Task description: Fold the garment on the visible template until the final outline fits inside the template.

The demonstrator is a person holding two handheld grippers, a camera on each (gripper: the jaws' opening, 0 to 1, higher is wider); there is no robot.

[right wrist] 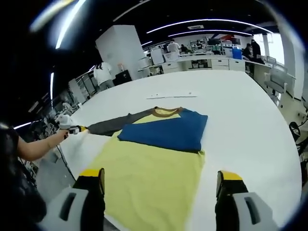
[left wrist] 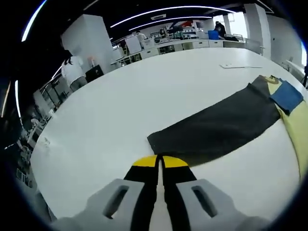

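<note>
The left gripper (left wrist: 159, 162), low centre, has its jaws pressed together just short of the dark sleeve (left wrist: 216, 127). The right gripper (right wrist: 161, 185) spreads wide over the yellow garment (right wrist: 151, 180) at centre; blue sleeve (right wrist: 166, 130) folded across.

White surface (right wrist: 250, 120): broad, bare toward its far edge. Thin flat white strip (right wrist: 172, 96): lying near the far edge. Person in white top (left wrist: 73, 70): standing beyond the surface's edge beside a large white block (right wrist: 119, 48). Benches with equipment (right wrist: 211, 60): along the back wall. Blue bin (left wrist: 213, 34): on a far bench. Ceiling light strips (right wrist: 207, 21): overhead.
</note>
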